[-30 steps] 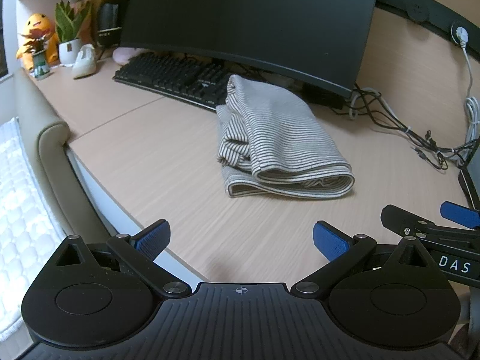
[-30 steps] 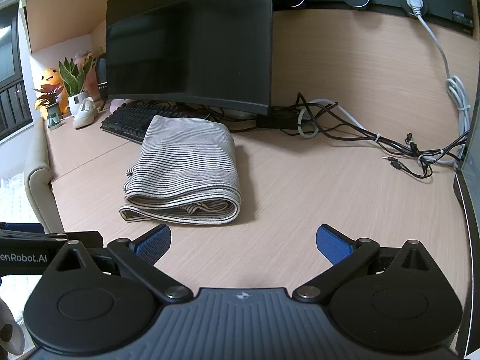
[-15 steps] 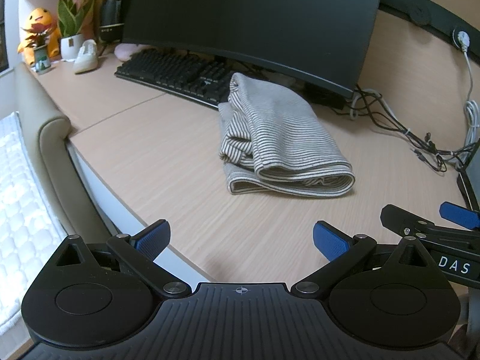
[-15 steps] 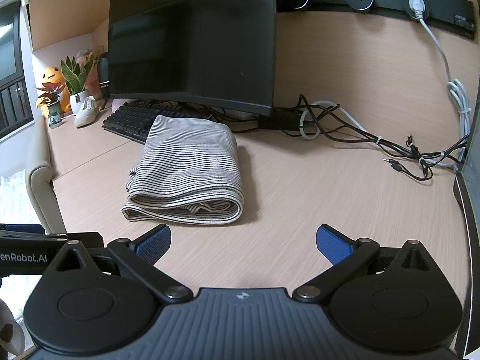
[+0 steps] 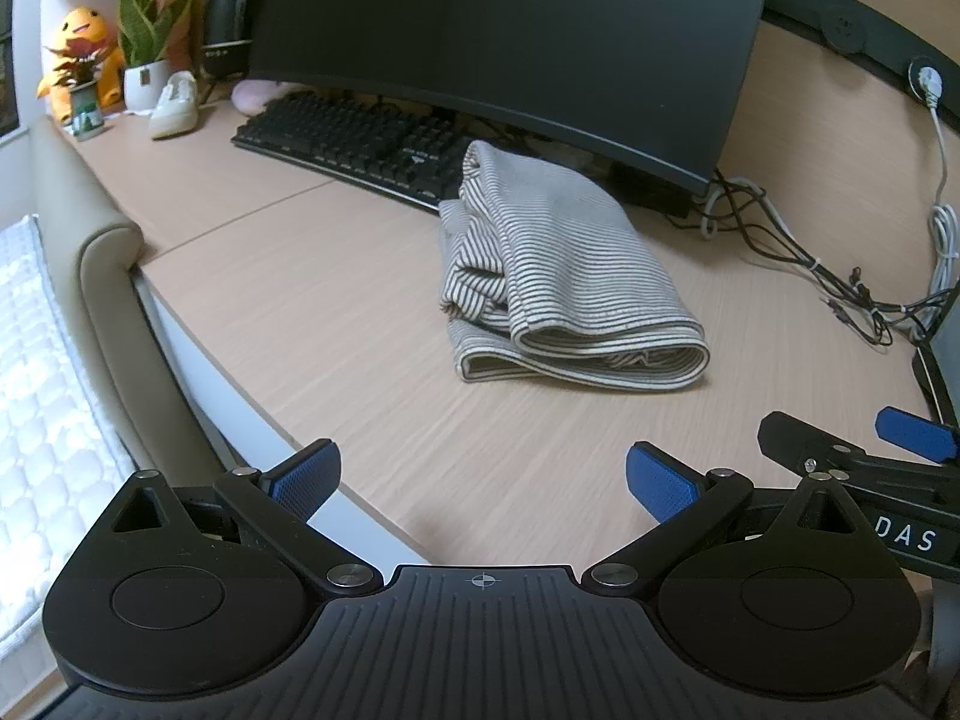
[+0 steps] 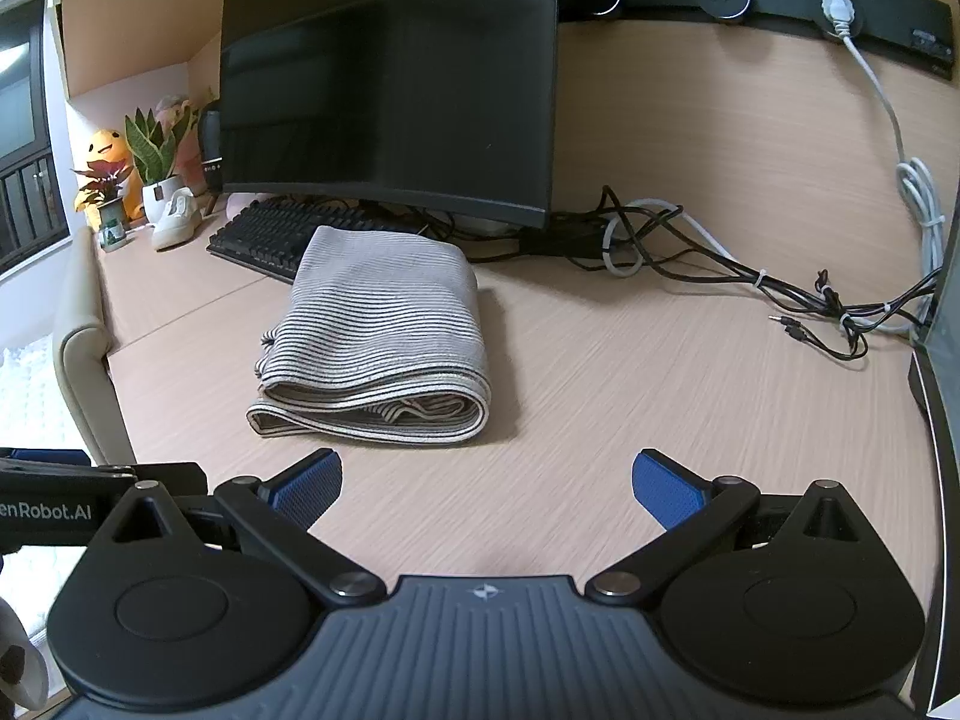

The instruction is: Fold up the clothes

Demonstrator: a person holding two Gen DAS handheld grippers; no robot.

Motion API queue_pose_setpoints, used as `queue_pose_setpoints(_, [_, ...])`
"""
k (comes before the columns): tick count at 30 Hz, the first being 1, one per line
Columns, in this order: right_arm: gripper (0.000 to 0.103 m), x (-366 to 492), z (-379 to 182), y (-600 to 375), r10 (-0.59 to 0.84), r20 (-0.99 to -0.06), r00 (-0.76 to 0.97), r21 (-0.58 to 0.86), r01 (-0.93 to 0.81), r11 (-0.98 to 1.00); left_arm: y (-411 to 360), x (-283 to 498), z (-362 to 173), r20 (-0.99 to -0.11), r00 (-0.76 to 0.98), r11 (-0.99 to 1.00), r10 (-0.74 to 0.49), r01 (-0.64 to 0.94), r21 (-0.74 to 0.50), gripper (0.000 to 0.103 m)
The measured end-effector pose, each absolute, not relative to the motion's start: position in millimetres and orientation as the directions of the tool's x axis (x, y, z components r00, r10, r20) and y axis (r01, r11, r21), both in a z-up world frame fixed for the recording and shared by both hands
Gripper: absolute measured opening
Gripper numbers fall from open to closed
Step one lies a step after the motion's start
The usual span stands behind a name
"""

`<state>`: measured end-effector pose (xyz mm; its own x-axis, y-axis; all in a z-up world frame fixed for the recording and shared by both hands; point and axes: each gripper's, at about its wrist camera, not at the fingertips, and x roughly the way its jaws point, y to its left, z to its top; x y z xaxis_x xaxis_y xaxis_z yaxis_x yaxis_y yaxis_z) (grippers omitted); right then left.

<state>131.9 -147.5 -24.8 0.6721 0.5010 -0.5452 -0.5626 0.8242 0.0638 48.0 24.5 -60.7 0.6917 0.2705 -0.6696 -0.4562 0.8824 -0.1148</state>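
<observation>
Left wrist view shows the striped garment (image 5: 570, 276) folded on the desk (image 5: 336, 324), near the keyboard (image 5: 354, 138). Both the left gripper (image 5: 480, 477) and right gripper (image 6: 486, 483) gape empty (well short of it). Its left edge looks untidy, perhaps; tuck gently.

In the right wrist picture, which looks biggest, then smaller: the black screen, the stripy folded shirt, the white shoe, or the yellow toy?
1. Black screen
2. Stripy folded shirt, nearer the camera
3. White shoe and yellow toy: look about alike, too close to rank
</observation>
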Motion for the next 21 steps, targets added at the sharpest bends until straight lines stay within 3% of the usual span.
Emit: queue_pose_setpoints(21, [0.103, 127.4, -26.3, -146.6, 0.501, -0.550, 0.668, 0.055, -0.570, 0.820, 25.4, 41.0, -62.6, -0.676, 0.687, 0.877, 0.265, -0.463, -0.127, 0.103])
